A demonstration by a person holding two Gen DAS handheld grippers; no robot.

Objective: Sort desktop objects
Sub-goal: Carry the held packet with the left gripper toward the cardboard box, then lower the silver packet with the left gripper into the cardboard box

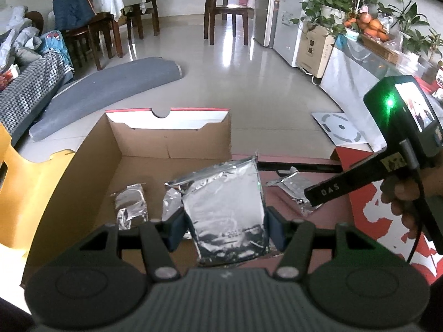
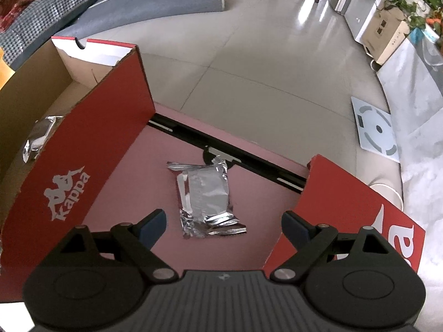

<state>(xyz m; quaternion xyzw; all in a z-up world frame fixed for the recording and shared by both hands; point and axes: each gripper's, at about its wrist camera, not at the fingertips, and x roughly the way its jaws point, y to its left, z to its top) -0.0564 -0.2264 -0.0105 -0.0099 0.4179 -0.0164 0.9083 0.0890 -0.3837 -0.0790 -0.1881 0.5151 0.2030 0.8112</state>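
Note:
My left gripper [image 1: 225, 228] is shut on a large silver foil pouch [image 1: 227, 210], held upright over the right side of an open cardboard shoebox [image 1: 91, 171]. Two crumpled foil packets [image 1: 131, 203] lie inside the box. Another silver foil packet [image 2: 206, 197] lies flat on the pink table [image 2: 133, 191] between the red Kappa box wall [image 2: 91, 144] and a red lid [image 2: 357, 207]; it also shows in the left wrist view [image 1: 295, 189]. My right gripper [image 2: 223, 228] is open just above and in front of that packet, and shows from the side in the left wrist view [image 1: 313, 197].
A black rail [image 2: 235, 155] crosses the table's far edge. A yellow chair [image 1: 16, 182] stands left of the box. On the floor beyond lie a grey rolled mat [image 1: 105, 94] and a white scale [image 2: 375, 130]. A white cabinet [image 1: 357, 72] with plants stands at right.

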